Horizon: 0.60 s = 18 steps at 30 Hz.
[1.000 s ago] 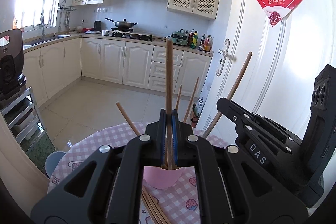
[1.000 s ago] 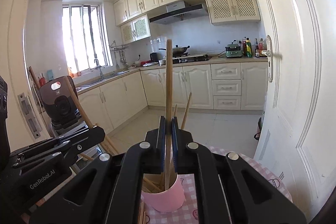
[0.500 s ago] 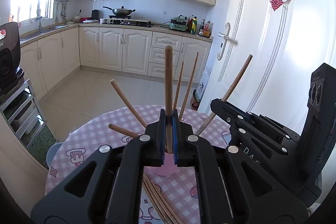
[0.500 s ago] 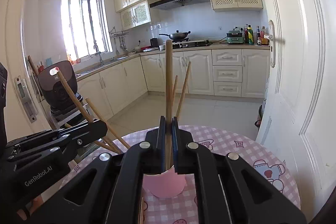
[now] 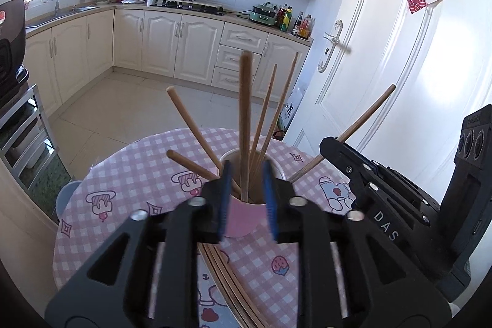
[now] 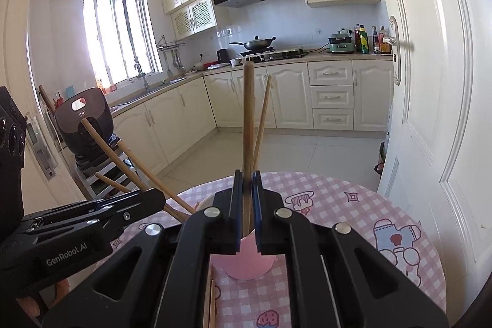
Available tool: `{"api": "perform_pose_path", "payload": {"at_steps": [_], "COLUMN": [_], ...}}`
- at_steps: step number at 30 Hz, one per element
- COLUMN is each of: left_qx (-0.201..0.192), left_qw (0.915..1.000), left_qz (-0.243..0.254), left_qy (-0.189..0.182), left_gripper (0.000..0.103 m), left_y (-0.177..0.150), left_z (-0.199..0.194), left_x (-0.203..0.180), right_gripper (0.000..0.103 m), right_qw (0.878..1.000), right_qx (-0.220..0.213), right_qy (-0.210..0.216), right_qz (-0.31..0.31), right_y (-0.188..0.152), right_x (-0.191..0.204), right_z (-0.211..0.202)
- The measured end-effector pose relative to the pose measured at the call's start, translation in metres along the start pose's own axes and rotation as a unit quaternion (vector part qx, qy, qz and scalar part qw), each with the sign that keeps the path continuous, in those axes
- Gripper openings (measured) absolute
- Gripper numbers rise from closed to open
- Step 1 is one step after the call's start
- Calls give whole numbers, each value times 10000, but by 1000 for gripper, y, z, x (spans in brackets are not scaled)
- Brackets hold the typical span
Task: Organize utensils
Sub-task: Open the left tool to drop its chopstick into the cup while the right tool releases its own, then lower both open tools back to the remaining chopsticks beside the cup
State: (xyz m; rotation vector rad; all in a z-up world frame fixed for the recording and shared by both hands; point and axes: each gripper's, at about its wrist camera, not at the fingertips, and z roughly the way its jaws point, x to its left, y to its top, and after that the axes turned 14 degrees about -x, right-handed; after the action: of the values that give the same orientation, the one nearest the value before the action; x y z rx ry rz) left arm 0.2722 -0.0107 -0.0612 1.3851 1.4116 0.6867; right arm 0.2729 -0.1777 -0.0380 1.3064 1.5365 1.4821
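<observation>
1. The pink cup (image 5: 243,217) stood on the checked tablecloth (image 5: 129,174) of the round table, and everything else grouped around it.
2. The left gripper (image 5: 245,199) hovered just over the cup's near rim, its jaws opening – one upright chopstick (image 5: 245,125) stood between the blue pads, which no longer pressed on it, its lower end down in the cup.
3. Other chopsticks (image 5: 192,125) leaned out of the cup to both sides.
4. The right gripper (image 6: 246,211) sat just above the cup, jaws narrow and pinching a second chopstick (image 6: 247,125) that rose straight up from the cup's mouth.
5. Loose chopsticks (image 5: 221,269) lay flat on the cloth on the near side of the cup – under the left gripper.
</observation>
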Motion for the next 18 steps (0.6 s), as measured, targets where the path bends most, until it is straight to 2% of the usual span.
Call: {"api": "perform_pose_path", "payload": {"at_steps": [1,3,7,18], "left_qx": [-101,-284,-274,-363], "left_qw": [9999,9996,9996,9979], "left_qz": [-46,-19,39,403], "left_qy": [22,92,87,350], "left_gripper": [66,66,67,77], "left_y": [0,0,2,-10], "left_z": [-5,-12,-21,-59], "left_x": [1,0,-2,-4], "right_gripper": [8,8,9,32], "right_qw": [10000,10000,10000,9998], "right_qx": [10,21,11,-51], "right_qy": [11,7,2,135], "right_qz": [12,46,81,97], "right_y": [0,0,2,0], "right_x": [0,1,1,12], "right_z": [-1,-4,-11,-50]}}
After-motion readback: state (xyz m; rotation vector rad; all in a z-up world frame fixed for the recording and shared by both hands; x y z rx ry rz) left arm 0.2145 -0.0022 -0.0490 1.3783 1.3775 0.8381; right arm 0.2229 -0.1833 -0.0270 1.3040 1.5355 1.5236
